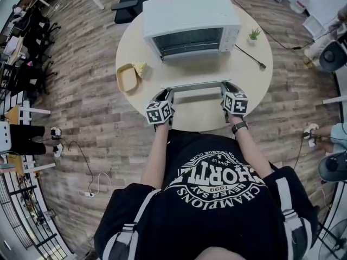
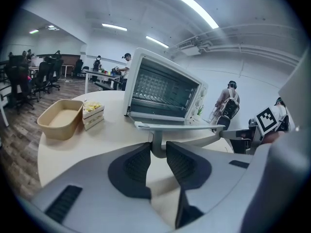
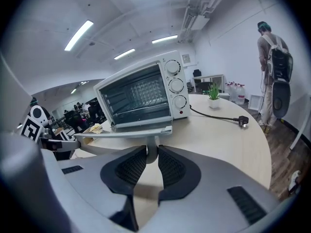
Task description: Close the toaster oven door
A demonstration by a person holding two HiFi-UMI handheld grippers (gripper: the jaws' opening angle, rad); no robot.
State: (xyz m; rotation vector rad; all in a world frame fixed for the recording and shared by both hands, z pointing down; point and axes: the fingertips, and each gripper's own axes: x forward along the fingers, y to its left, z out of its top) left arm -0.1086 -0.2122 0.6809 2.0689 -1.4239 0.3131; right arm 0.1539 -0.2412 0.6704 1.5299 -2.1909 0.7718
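Note:
A white toaster oven (image 1: 190, 20) stands at the back of a round table (image 1: 249, 85). Its door (image 1: 196, 85) hangs open, lying flat toward me. My left gripper (image 1: 167, 95) holds the handle's left post (image 2: 156, 147), with both pads pressed on it (image 2: 158, 155). The right gripper (image 1: 227, 91) is at the other end, shut on the right post (image 3: 151, 154) between its pads (image 3: 152, 162). From both gripper views the door (image 2: 180, 126) shows edge-on, with the oven's wire rack (image 3: 138, 98) visible behind it.
A tan tray (image 1: 126, 77) and a sandwich wedge (image 1: 140, 67) lie left of the oven. A small potted plant (image 1: 254, 34) and the loose power plug (image 1: 262, 65) sit to the right. A chair (image 1: 133, 4) stands behind the table. People stand in the background.

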